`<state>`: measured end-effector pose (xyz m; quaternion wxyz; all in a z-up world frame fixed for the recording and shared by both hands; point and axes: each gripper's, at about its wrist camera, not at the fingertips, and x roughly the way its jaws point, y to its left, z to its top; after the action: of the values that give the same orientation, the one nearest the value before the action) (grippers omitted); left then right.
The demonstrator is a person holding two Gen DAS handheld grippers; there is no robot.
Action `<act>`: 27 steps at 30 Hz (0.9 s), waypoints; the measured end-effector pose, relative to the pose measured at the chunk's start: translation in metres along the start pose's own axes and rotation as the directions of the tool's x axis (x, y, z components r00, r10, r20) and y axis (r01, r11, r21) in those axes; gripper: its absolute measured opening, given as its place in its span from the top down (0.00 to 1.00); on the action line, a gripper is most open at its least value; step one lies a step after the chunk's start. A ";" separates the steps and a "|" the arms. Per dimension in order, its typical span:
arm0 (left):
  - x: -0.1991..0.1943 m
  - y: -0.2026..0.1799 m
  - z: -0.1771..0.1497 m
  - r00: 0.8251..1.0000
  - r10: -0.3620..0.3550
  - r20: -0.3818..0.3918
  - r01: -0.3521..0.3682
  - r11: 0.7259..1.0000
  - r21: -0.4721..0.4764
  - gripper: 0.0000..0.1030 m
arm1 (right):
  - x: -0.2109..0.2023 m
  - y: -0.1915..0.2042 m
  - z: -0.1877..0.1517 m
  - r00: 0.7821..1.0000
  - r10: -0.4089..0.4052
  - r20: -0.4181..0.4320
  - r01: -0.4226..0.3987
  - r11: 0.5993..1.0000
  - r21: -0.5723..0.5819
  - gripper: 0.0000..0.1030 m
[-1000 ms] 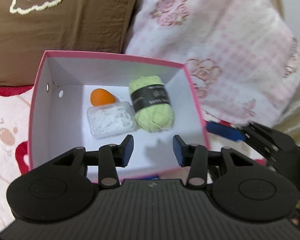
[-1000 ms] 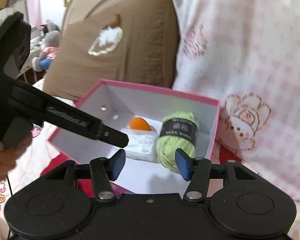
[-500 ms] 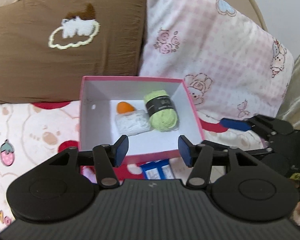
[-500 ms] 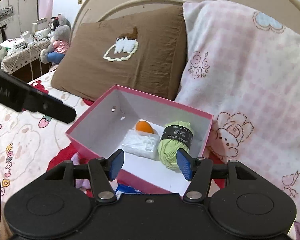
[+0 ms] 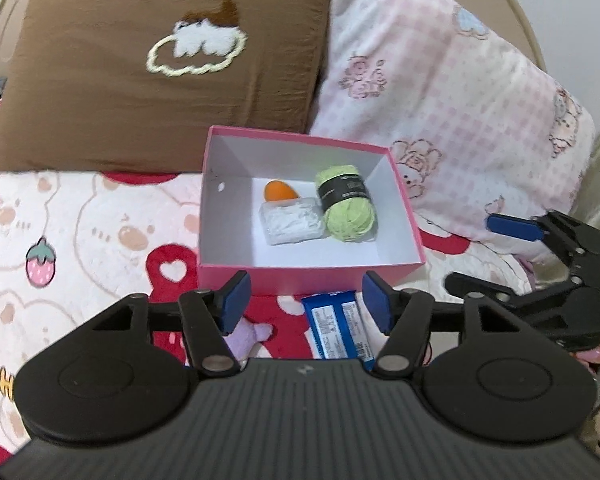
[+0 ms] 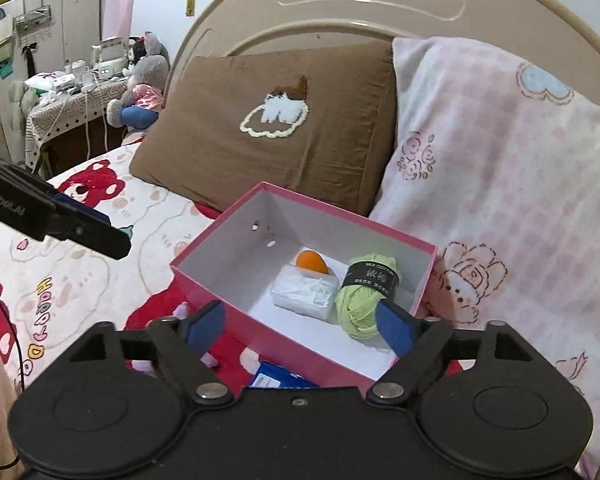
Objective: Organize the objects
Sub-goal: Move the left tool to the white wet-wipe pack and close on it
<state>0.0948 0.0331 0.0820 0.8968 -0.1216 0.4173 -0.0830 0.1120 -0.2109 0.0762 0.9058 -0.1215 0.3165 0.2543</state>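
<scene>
Pink box [image 5: 300, 276] just beyond both spread, empty grippers — left gripper [image 5: 306, 306], right gripper [image 6: 300, 324].

Left gripper [image 5: 306, 300] and right gripper [image 6: 302, 326] hover side by side, jaws spread wide and empty, both pointing forward and slightly downward.

Brown pillow [image 6: 276, 128] beside pink pillow [image 6: 500, 184], beige headboard [image 6: 364, 4], possibly 1 plush toy [image 6: 140, 88] beyond.
</scene>
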 end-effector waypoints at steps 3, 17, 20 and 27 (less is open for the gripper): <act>0.010 0.004 -0.011 0.999 0.043 -0.025 -0.043 0.999 -0.017 0.37 | -0.006 0.005 -0.002 1.000 0.022 0.014 -0.022 0.999 -0.034 0.10; 0.035 0.012 -0.058 0.991 0.049 -0.125 -0.059 0.995 -0.078 0.21 | -0.005 0.047 -0.025 0.988 0.148 -0.040 -0.153 0.966 -0.207 0.10; 0.045 0.019 -0.069 0.986 0.046 -0.162 -0.064 0.993 -0.103 0.21 | 0.003 0.056 -0.032 0.978 0.192 -0.087 -0.208 0.949 -0.239 0.10; 0.063 0.042 -0.092 0.981 0.040 -0.190 -0.088 0.964 -0.252 0.21 | 0.027 0.084 -0.052 0.938 0.276 -0.209 -0.334 0.880 -0.338 0.10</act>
<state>0.0658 0.0439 -0.0332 0.8333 -0.2159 0.5088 -0.0093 0.0579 -0.1497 0.0142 0.7878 -0.2571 0.3476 0.4386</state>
